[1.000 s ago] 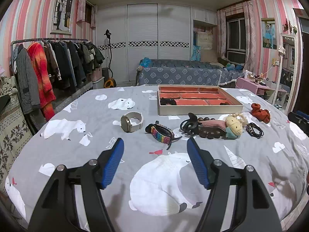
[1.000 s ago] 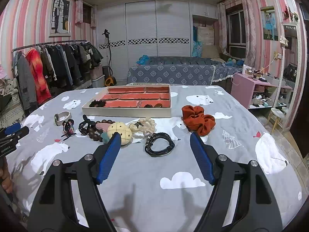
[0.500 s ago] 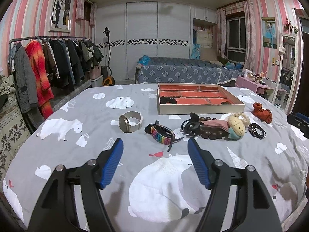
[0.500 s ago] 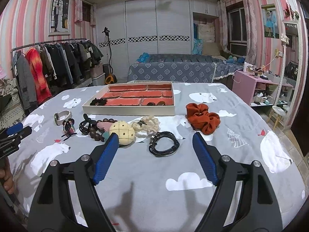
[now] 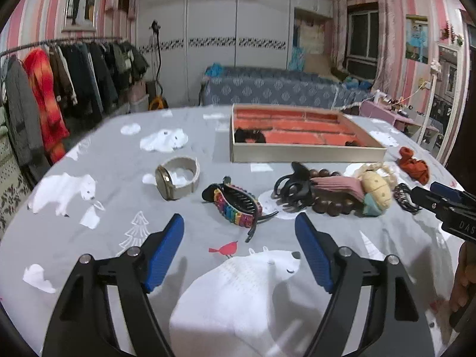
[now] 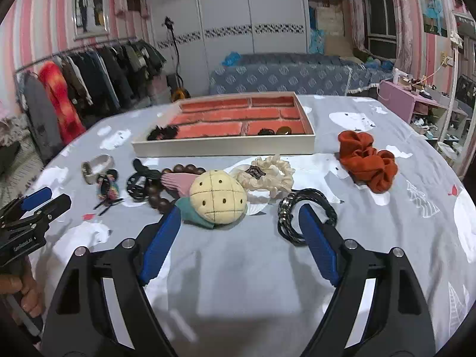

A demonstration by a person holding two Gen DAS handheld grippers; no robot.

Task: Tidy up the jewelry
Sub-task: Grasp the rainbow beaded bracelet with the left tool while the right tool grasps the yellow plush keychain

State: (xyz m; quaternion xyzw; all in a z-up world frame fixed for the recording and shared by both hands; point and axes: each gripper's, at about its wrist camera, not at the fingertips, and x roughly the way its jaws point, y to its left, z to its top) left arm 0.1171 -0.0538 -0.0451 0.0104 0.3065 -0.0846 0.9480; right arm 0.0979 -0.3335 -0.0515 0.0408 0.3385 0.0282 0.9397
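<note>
A tray with orange compartments [image 5: 306, 150] [image 6: 223, 145] sits on the grey bedspread, with a few dark pieces inside. In front of it lie a watch [image 5: 178, 178], a rainbow hair claw [image 5: 238, 208], a black claw clip [image 5: 293, 189], wooden beads [image 5: 330, 205], a cream ball plush [image 6: 218, 196], a cream scrunchie [image 6: 267, 175], a black bracelet [image 6: 306, 208] and a rust scrunchie [image 6: 366, 160]. My left gripper [image 5: 239, 223] hovers just short of the rainbow claw, jaws opening, empty. My right gripper [image 6: 239, 217] is over the plush and bracelet, jaws opening, holding nothing.
A clothes rack [image 5: 59, 89] stands at the left, a sofa [image 5: 267, 89] behind the bed and a pink side table [image 6: 416, 101] at the right. Each gripper shows at the other view's edge, with a hand [image 6: 20, 294] on its grip.
Both grippers have moved forward and down toward the items, which now look larger. Their jaws have spread a little wider. Nothing on the bed has moved.
</note>
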